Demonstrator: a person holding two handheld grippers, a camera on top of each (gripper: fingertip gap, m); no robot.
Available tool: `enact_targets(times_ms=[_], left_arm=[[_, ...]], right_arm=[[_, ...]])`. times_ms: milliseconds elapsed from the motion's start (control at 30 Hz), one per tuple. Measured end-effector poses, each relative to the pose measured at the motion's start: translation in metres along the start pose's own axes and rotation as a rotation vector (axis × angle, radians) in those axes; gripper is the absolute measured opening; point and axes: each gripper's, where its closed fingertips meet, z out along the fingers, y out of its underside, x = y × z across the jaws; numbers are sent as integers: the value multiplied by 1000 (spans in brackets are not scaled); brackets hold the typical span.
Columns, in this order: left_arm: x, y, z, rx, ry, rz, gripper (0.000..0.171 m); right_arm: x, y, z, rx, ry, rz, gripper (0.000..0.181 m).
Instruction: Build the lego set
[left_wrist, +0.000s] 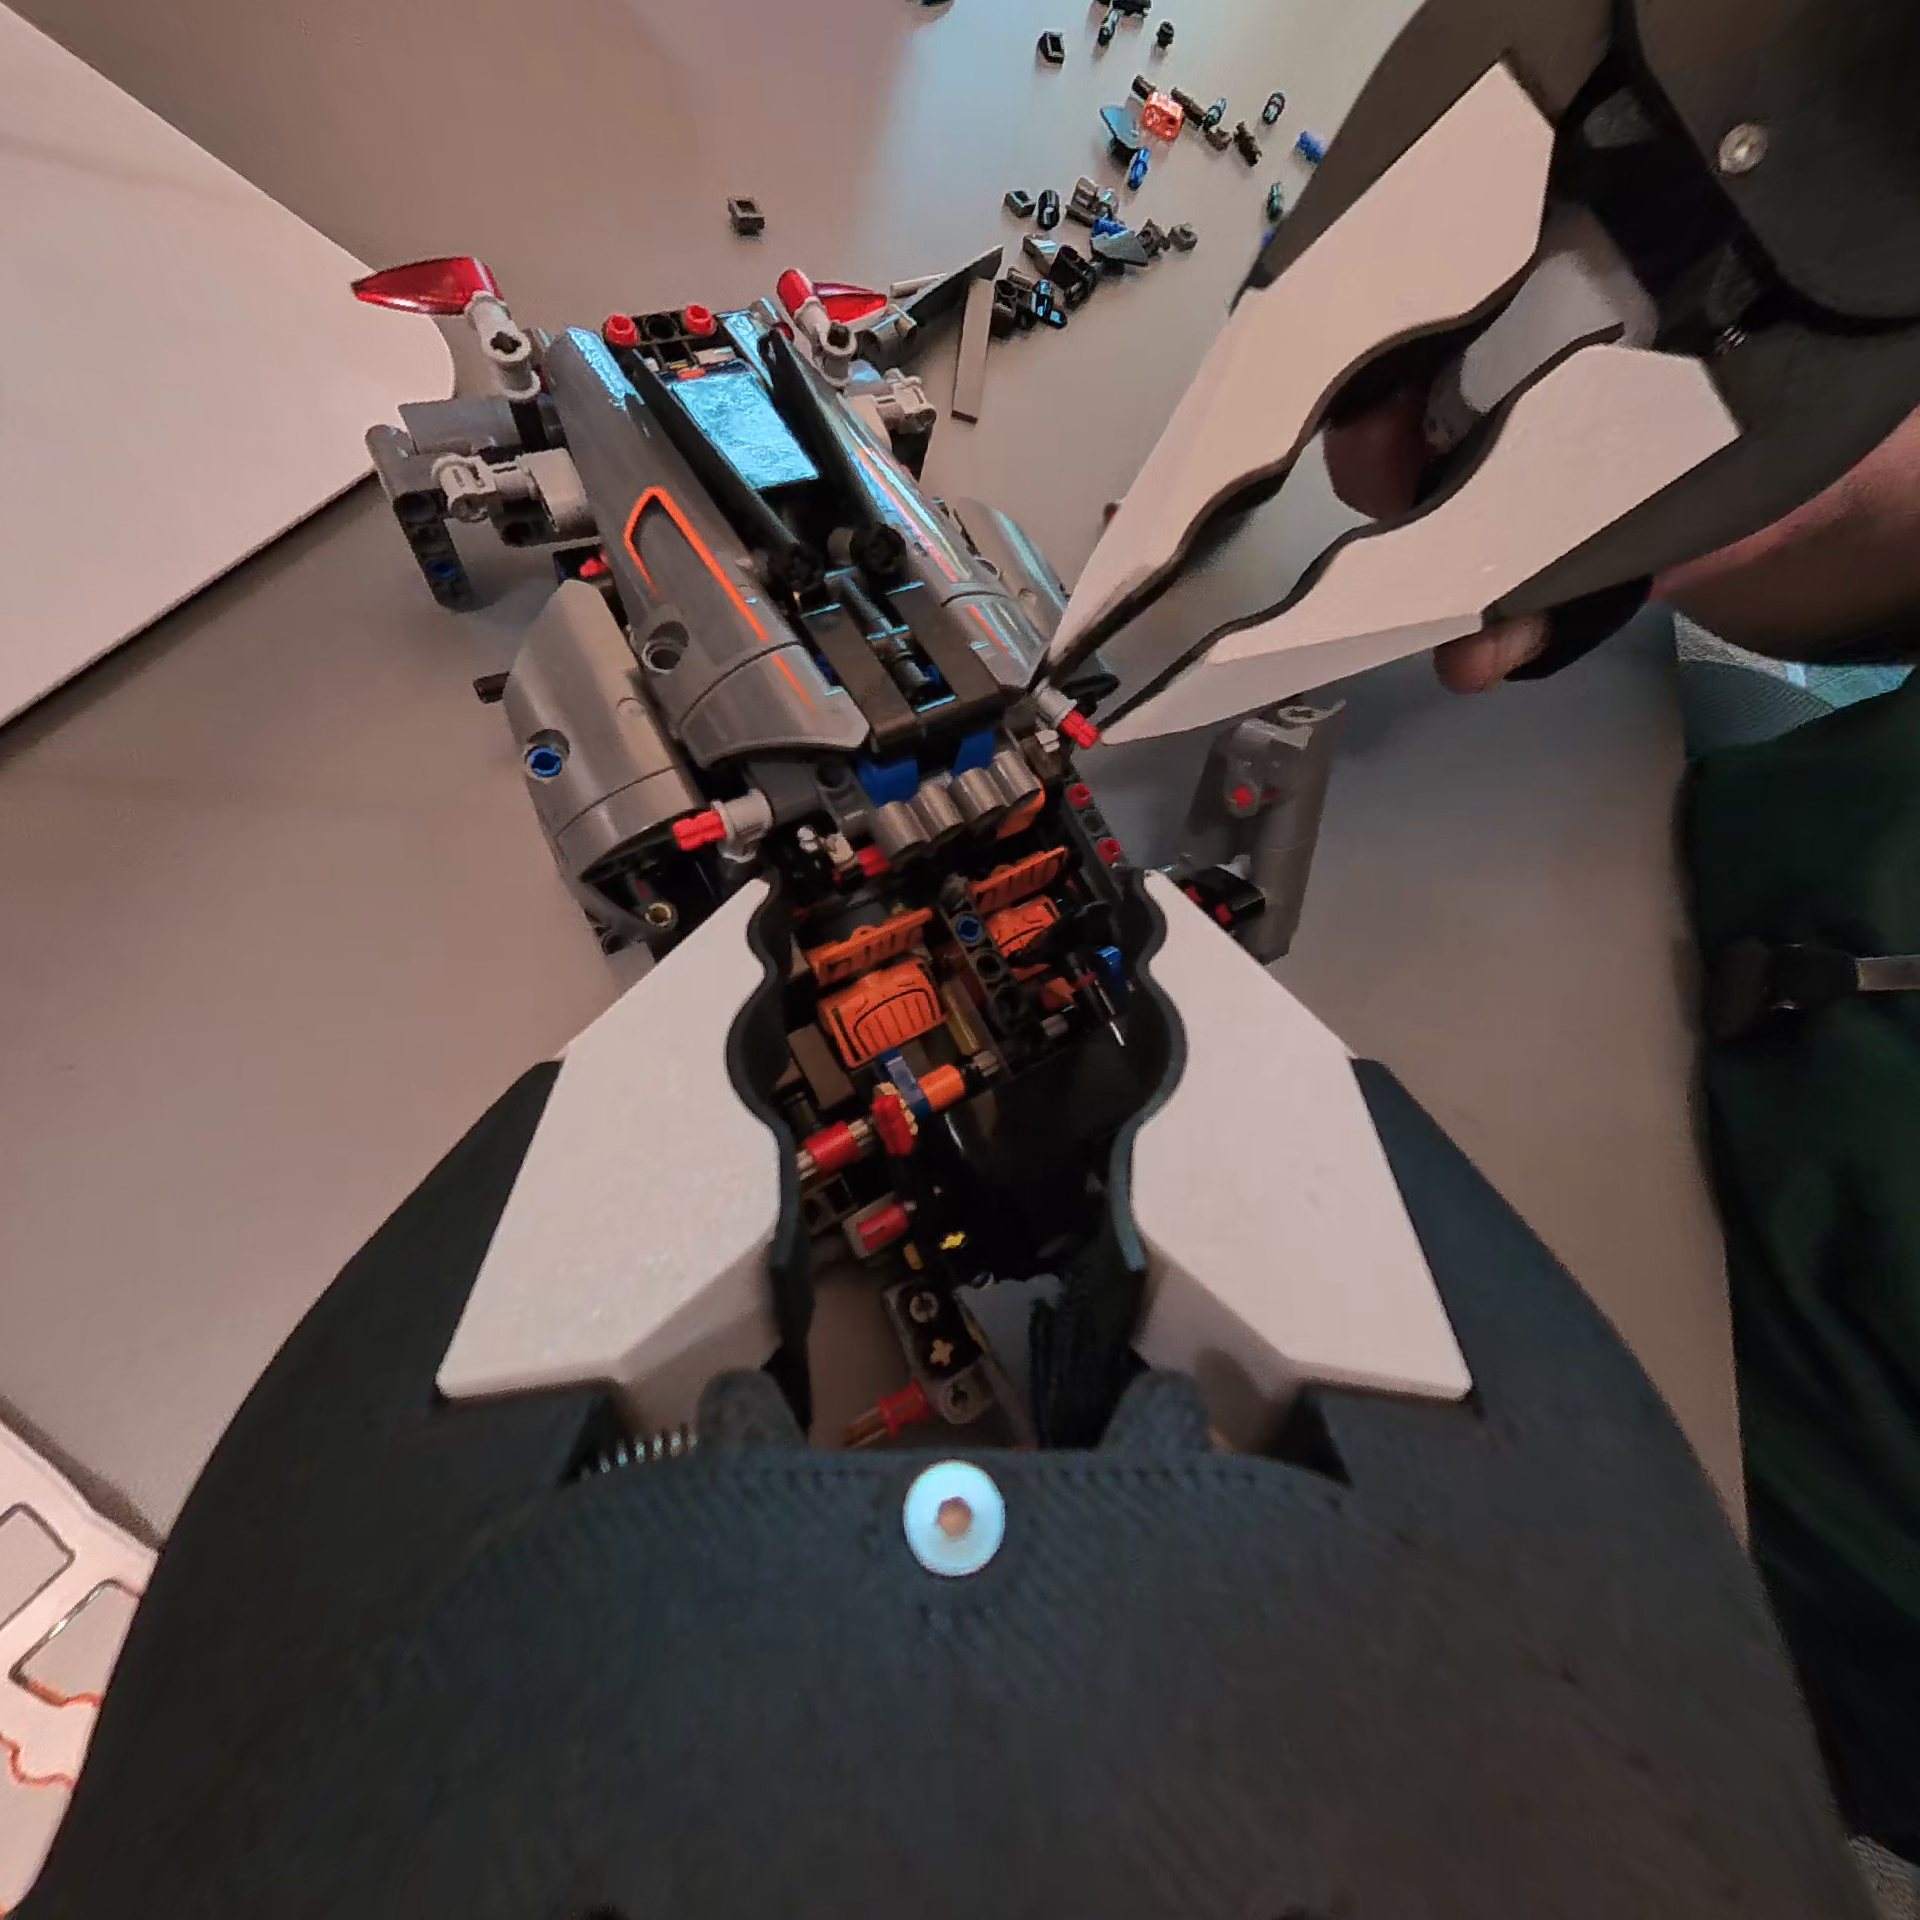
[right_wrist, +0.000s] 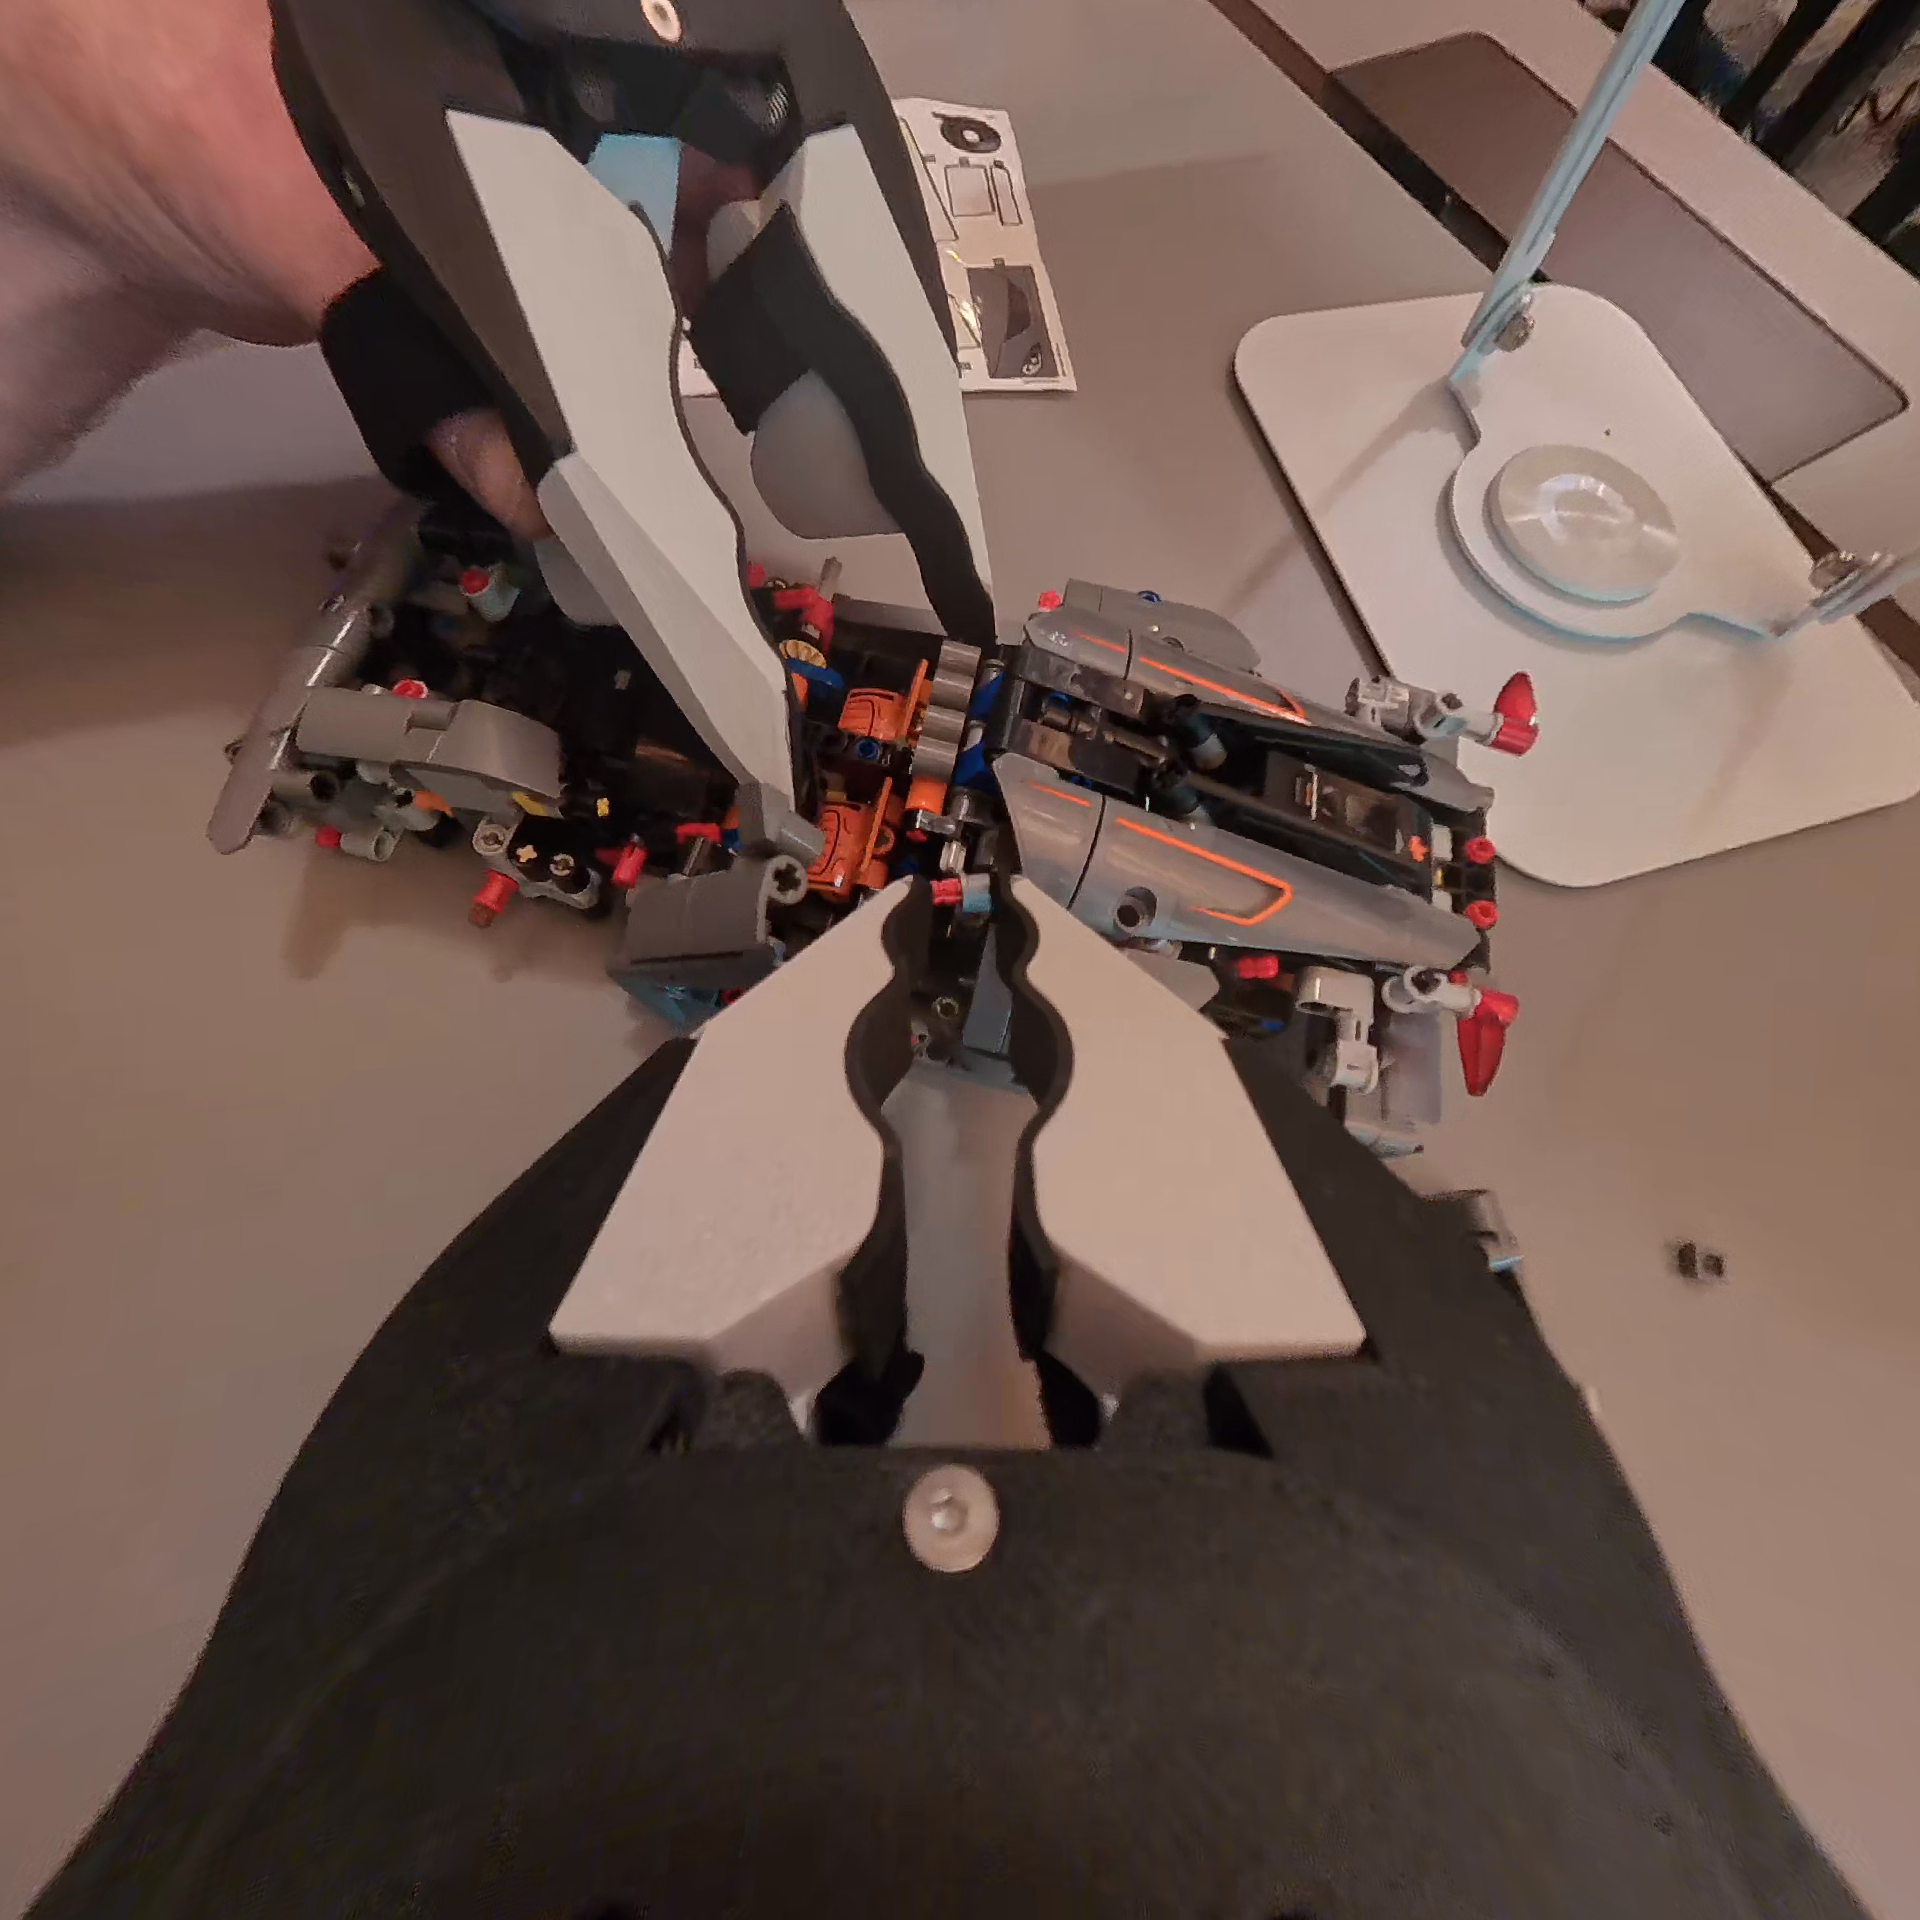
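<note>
The lego car (left_wrist: 727, 582), grey and black with orange lines, orange seats and red tail lights, lies on the grey table; it also shows in the right wrist view (right_wrist: 1195, 831). My left gripper (left_wrist: 956, 894) straddles the car's open middle over the seats, one finger touching each side, and holds it; it shows from above in the right wrist view (right_wrist: 878, 717). My right gripper (right_wrist: 963, 883) is nearly closed on a small grey connector with a red pin (right_wrist: 956, 889) on the car's near side. The left wrist view shows it (left_wrist: 1075, 698) pinching that pin (left_wrist: 1070, 717).
Several loose small pieces (left_wrist: 1122, 187) lie at the table's far end. A grey door panel (left_wrist: 1273, 821) hangs off the car's side. A sticker sheet (right_wrist: 987, 239) and a white stand base (right_wrist: 1558, 623) lie beyond the car. A small black piece (right_wrist: 1699, 1260) lies to the right. Left tips to right tips: about 4 centimetres. The small black piece (right_wrist: 1699, 1260) is about equally far from each gripper, around 20 centimetres. It is also in sight in the left wrist view (left_wrist: 749, 212).
</note>
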Motion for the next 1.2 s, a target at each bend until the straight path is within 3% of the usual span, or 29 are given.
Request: enact_targets(times_ms=[233, 467, 533, 600, 767, 1200], left_arm=[[-1, -2, -2, 17, -10, 17, 60], [-12, -11, -12, 56, -143, 60, 59], [-16, -11, -13, 59, -176, 61, 61], [-17, -10, -11, 53, -194, 77, 63], [-19, -12, -5, 54, -228, 106, 56], [-21, -12, -2, 29, -302, 167, 50]], right_arm=[[1, 4, -1, -15, 31, 35, 10], [9, 9, -5, -34, 43, 3, 16], [12, 4, -9, -12, 34, -15, 18], [14, -5, -14, 18, 10, -43, 31], [24, -16, -8, 36, 2, -133, 34], [22, -8, 6, 78, -65, -105, 26]])
